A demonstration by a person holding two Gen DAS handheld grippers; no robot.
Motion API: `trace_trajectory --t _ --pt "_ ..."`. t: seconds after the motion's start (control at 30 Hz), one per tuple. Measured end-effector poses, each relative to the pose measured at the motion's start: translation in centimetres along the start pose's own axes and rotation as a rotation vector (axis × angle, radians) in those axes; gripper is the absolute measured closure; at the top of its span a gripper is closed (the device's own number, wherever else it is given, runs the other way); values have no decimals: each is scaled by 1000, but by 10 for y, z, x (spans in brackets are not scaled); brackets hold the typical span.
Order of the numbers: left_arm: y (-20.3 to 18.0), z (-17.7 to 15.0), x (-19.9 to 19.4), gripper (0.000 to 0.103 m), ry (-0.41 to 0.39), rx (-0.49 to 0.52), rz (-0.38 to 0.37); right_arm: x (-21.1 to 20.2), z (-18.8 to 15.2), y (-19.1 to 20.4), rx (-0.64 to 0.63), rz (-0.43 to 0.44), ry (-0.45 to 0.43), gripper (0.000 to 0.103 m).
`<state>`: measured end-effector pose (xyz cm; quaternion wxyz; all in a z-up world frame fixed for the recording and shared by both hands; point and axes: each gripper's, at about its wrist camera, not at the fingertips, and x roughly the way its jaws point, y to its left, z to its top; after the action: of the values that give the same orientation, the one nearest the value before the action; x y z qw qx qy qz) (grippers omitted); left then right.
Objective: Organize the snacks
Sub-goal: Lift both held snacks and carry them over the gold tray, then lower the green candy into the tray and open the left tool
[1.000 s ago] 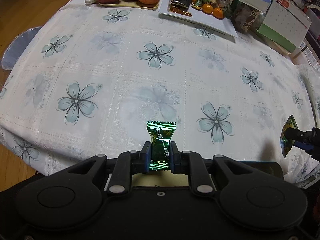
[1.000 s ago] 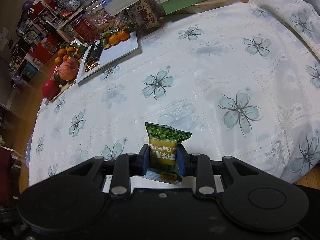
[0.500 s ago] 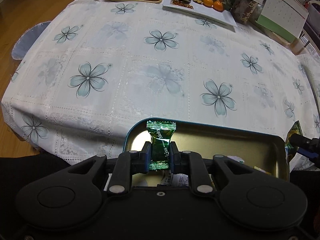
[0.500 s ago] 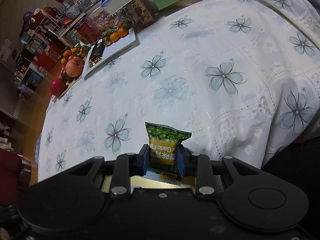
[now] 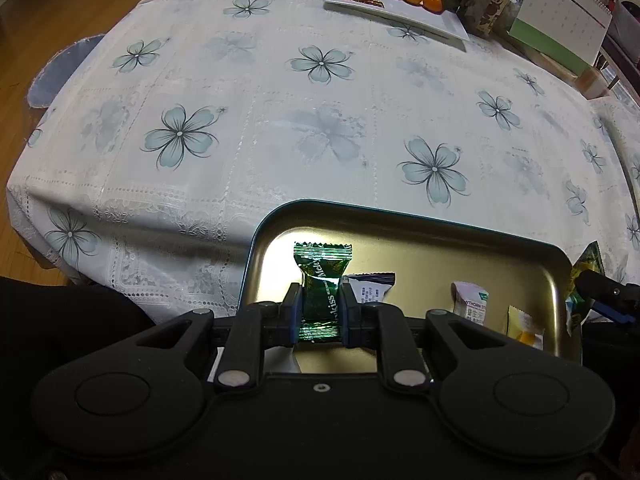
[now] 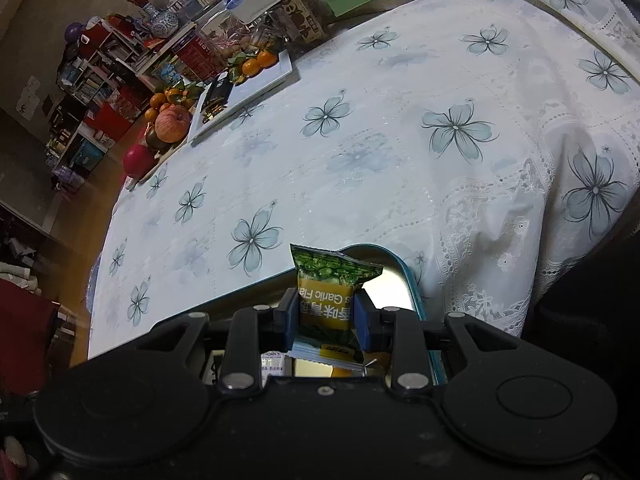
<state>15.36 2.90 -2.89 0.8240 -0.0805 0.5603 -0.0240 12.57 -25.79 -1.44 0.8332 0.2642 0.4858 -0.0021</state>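
The left gripper (image 5: 320,312) pinches a green foil candy (image 5: 322,280); the right gripper (image 6: 325,316) pinches a green-and-yellow pea packet (image 6: 330,284). Both hang over the gold metal tray (image 5: 420,256). Released near its rim, either could slide out.

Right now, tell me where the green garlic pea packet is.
In the right wrist view, the green garlic pea packet is clamped in the right gripper, held over the gold tin tray's corner, at the near edge of the flowered tablecloth.

Wooden floor (image 5: 48,20), cluttered shelves (image 6: 100,80) behind floral-clothed table (image 5: 320,128).
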Motion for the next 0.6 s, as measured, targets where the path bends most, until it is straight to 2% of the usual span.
trace_trajectory --t 0.33,0.6 --pt "-3 6 7 79 -9 -8 20 10 -3 14 -50 29 33 72" --pt "-10 12 15 79 -15 -3 39 22 -7 20 -66 18 80 72"
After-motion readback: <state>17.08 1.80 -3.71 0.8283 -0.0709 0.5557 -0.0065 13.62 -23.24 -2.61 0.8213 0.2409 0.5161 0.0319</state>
